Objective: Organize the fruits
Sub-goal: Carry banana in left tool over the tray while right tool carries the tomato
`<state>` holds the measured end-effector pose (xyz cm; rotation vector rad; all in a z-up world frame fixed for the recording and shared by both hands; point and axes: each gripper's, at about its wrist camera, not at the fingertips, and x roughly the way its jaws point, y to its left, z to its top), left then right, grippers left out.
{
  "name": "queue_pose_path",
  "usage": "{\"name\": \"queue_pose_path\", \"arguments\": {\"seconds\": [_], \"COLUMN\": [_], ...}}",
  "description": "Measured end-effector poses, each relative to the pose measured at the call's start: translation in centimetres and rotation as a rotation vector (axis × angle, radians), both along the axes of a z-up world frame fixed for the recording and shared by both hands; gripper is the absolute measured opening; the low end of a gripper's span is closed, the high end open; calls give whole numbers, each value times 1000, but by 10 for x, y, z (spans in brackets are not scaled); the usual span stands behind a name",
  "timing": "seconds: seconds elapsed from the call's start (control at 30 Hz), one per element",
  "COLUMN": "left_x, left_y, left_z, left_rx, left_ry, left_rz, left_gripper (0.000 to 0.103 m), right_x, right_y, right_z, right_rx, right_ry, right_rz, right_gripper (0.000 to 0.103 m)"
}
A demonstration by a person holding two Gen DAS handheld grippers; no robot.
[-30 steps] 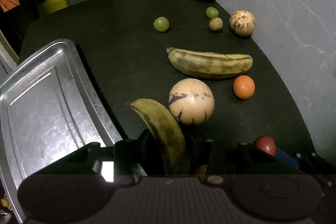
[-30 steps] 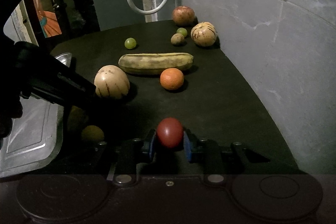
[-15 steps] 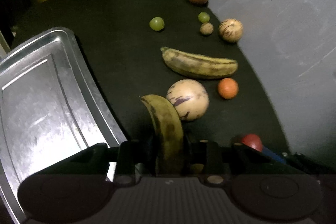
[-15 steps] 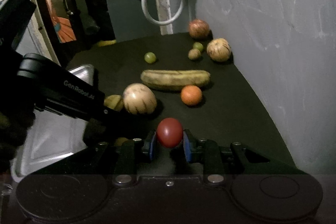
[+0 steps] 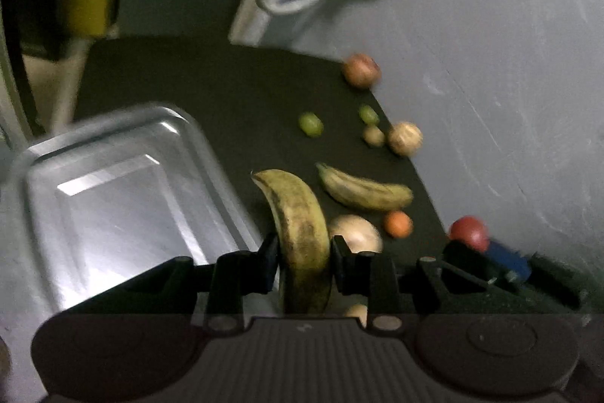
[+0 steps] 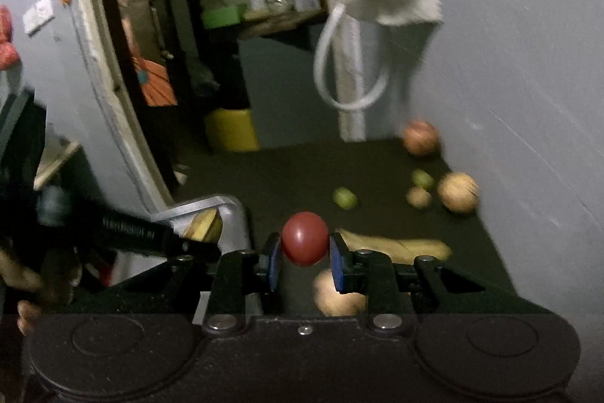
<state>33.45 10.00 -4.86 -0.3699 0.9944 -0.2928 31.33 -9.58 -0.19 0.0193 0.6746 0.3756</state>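
The left claw (image 5: 304, 253) is clamped on a spotted yellow-green plantain (image 5: 300, 233), beside the shiny metal tray (image 5: 113, 191); the right claw (image 6: 305, 257) grips a round red fruit (image 6: 305, 238) above the black counter (image 6: 294, 176); white lettering on the left claw's arm is blurred, unreadable.

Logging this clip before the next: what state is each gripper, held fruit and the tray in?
left gripper: shut on the banana
banana: held, off the table
right gripper: shut on the red fruit
red fruit: held, lifted
metal tray: no fruit visible in it
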Motion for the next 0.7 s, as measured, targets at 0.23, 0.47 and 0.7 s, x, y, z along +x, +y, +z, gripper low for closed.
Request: {"name": "queue_pose_path", "arguments": {"seconds": [0.23, 0.47, 0.7], "left_x": [7, 26, 32], "left_y": [86, 132, 141], "left_z": [-1, -35, -58], "left_rx": [74, 110, 109], "left_ry": [-30, 10, 35], "left_rz": [99, 121, 78], "left_gripper": [32, 32, 32], "right_x": [51, 79, 84], "right_y": [82, 134, 155], "right_z": [-20, -79, -114], "right_rx": [-6, -91, -152], "right_ry": [-4, 62, 110], "right_rz": [160, 221, 233], "right_gripper": [28, 28, 28]}}
